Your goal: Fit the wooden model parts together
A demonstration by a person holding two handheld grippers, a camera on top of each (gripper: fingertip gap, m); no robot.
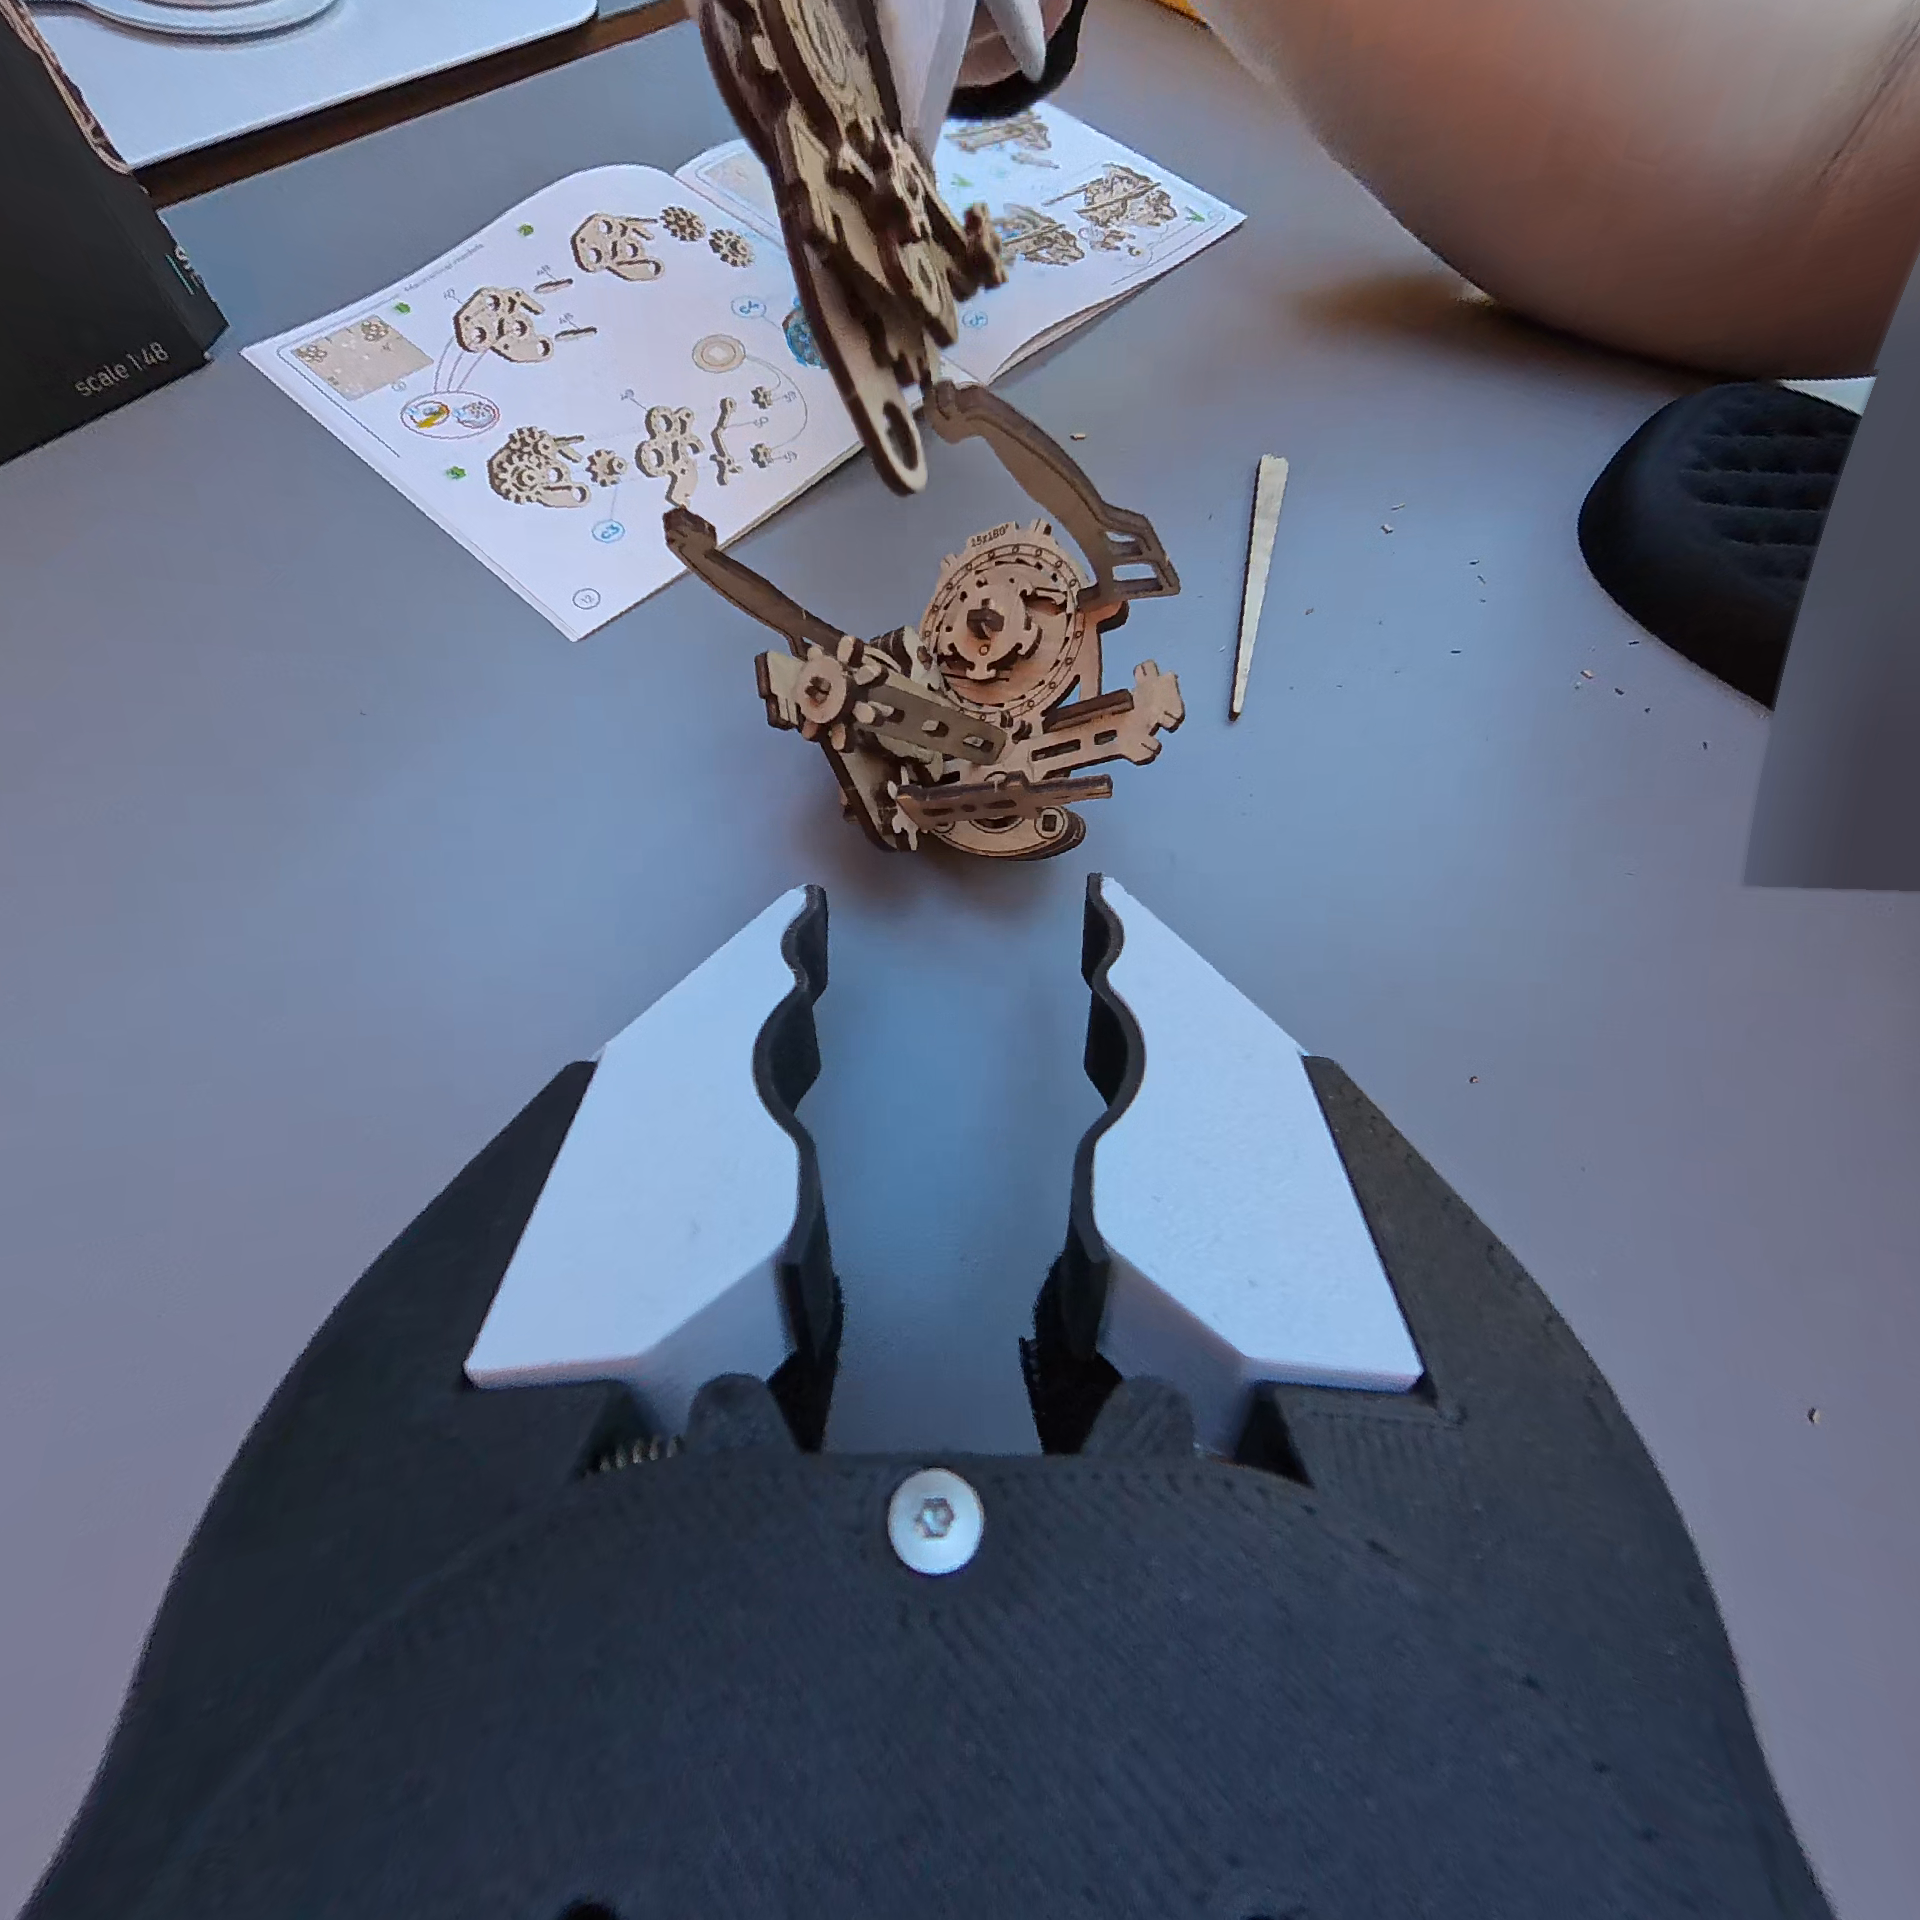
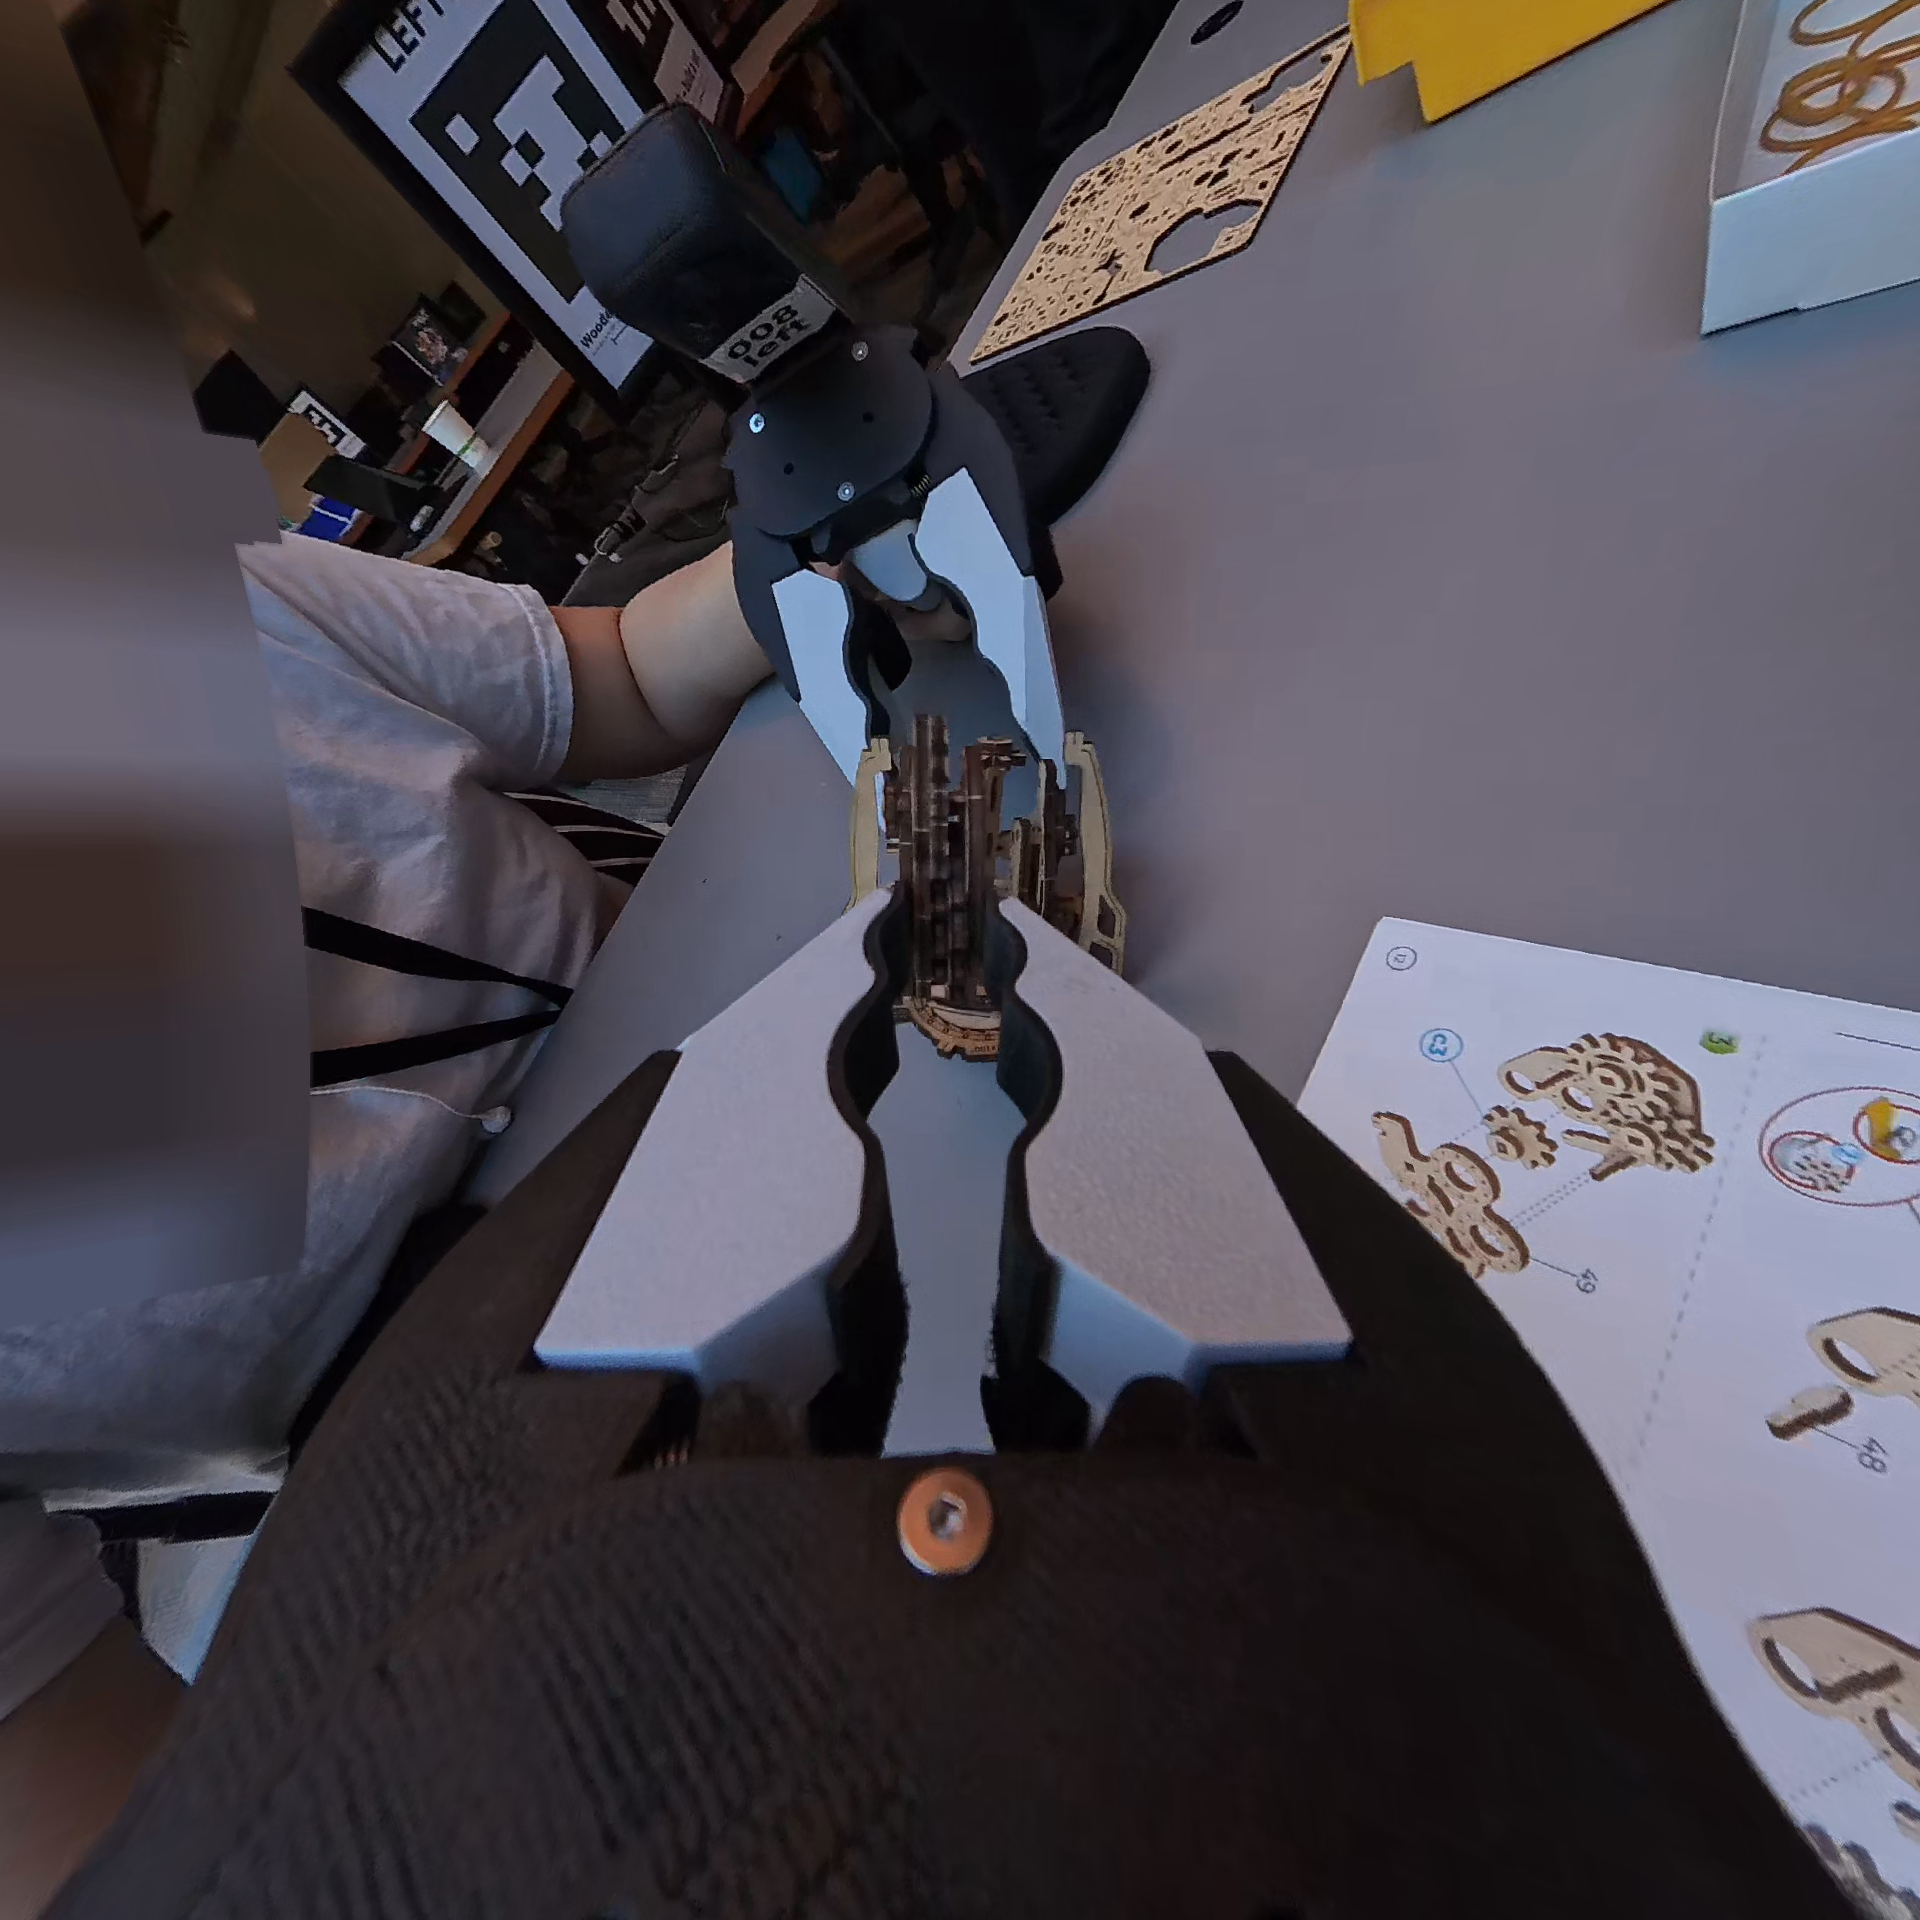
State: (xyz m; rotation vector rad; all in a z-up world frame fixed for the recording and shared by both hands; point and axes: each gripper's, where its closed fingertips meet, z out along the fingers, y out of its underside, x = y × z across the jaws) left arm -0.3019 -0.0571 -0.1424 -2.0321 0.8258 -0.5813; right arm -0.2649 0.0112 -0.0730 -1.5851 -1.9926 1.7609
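Two wooden assemblies were in play: a geared sub-assembly hung in the air, pinched between the fingertips of the right gripper, while the larger drum-and-arm assembly stood on the grey tabletop just beyond the left gripper. The left gripper's fingers were parted and held nothing, its tips resting just short of the standing piece. In the left wrist view the held part's lower tab hovered close to the tip of one curved arm rising from the standing piece; whether they touched could not be told. The open instruction booklet lay on the far side, a thin wooden pick lay to the right of the assembly, and a punched-out parts sheet sat farther off in the right wrist view. The step in hand appeared to be mating the held part onto the two upraised arms. To do it well, the left gripper would likely need to close on the base first, since the standing piece looked light and tippy and would slide under any push. The held part should come down squarely, tab lined up with the arm's notch, with slow pressure, because the thin laser-cut arms looked liable to snap if twisted.
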